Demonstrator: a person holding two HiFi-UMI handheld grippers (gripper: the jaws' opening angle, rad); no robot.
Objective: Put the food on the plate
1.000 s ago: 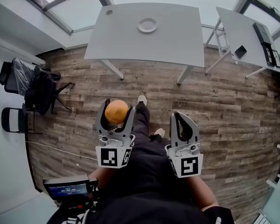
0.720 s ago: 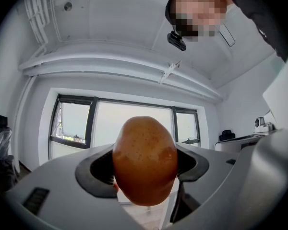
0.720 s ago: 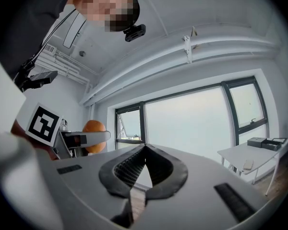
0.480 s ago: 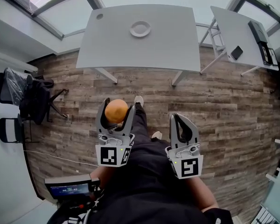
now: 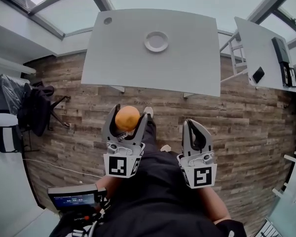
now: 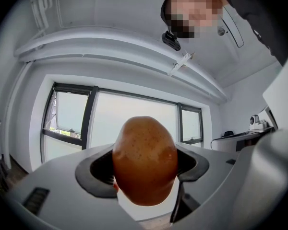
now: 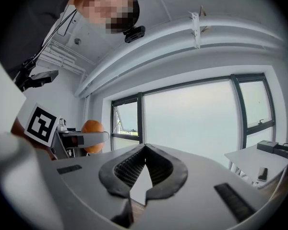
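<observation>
Orange food (image 5: 127, 118) clamped in left claw (image 5: 128, 111), right claw (image 5: 193, 124) closed on nothing, white plate (image 5: 156, 41) on table (image 5: 187, 58)

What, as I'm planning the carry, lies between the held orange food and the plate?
Head view: only wood floor, then the table with its near edge and bare top, lies between the food and the plate. Nothing stands there.
</observation>
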